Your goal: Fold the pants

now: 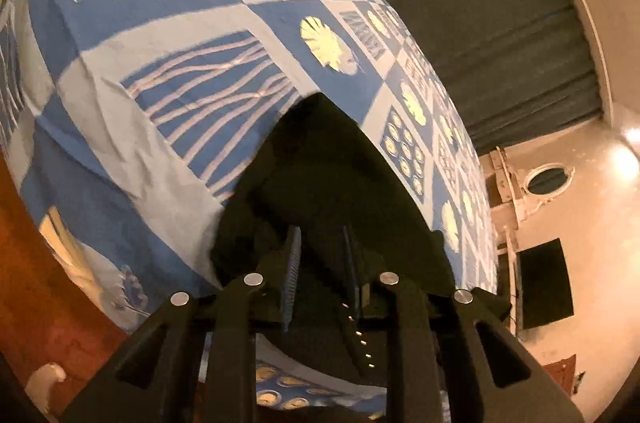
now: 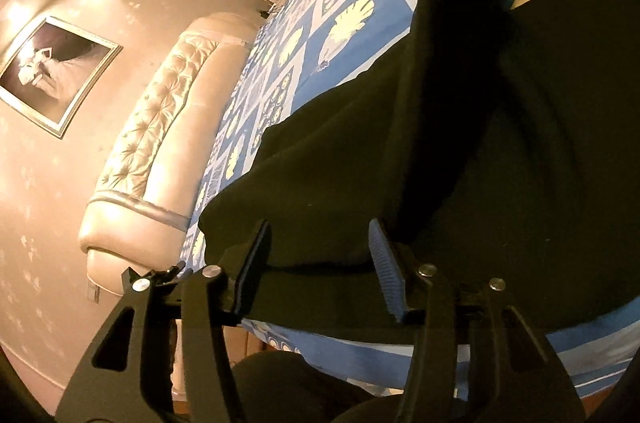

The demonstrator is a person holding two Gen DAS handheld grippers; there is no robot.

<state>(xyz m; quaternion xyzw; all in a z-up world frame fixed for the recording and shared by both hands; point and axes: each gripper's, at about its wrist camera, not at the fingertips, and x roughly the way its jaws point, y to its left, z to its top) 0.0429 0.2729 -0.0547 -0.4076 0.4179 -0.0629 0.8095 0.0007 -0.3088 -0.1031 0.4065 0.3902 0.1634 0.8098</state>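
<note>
The left gripper [image 1: 320, 259] sits nearest the lens, its fingers a narrow gap apart with dark cloth of the pants [image 1: 332, 163] running between them; whether they pinch the cloth cannot be told. The right gripper [image 2: 320, 263] has its fingers spread wide over a near edge of the pants [image 2: 460, 151], which lie on the blue patterned bedspread [image 1: 140, 111], partly raised at the far right. The cloth looks soft, limp and light, so grip a hem or folded edge, both layers together.
</note>
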